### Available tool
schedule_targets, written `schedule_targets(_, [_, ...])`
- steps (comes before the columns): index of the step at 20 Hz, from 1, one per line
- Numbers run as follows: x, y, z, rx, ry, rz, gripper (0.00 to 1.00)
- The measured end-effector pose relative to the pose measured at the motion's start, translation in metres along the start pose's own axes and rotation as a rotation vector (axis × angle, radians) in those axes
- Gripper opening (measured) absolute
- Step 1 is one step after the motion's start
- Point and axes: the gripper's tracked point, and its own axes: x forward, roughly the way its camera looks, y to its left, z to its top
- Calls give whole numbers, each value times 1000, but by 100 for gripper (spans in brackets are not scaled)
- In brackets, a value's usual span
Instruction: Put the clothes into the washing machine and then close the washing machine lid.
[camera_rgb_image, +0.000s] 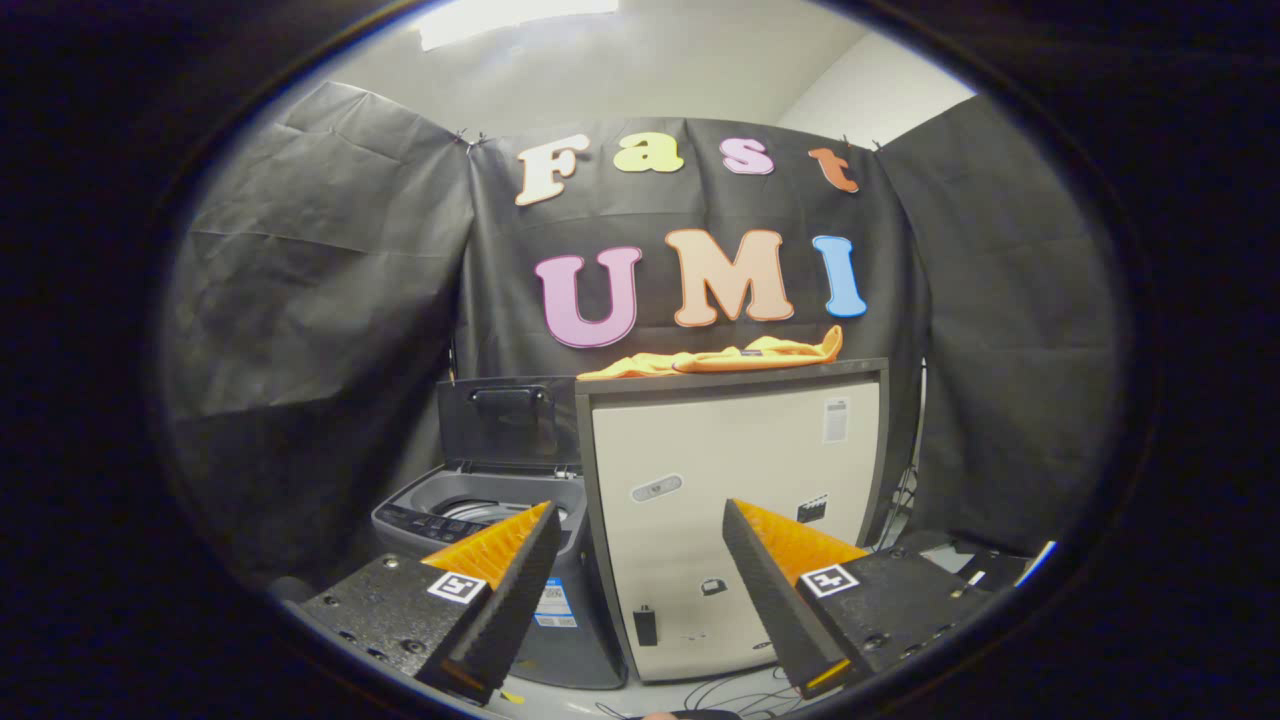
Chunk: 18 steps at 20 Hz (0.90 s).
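Hand-held gripper (640, 520) fingers wide apart, holding nothing (orange cloth (720, 357) well beyond).

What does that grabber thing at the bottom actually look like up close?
The gripper has two wedge-shaped fingers tapering to points, with ridged inner faces. Each sits on a dark block with screws and a small square black-and-white marker. The fingers stand apart, nothing between them.

We see a beige cabinet (735, 520) w/ dark trim, stickers on its front, cables (720, 692) on floor below.
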Motion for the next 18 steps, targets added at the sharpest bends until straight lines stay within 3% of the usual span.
schedule_targets(14, [51,-18,42,126,32,-44,95])
schedule_targets(18, [83,-17,70,123,69,-16,95])
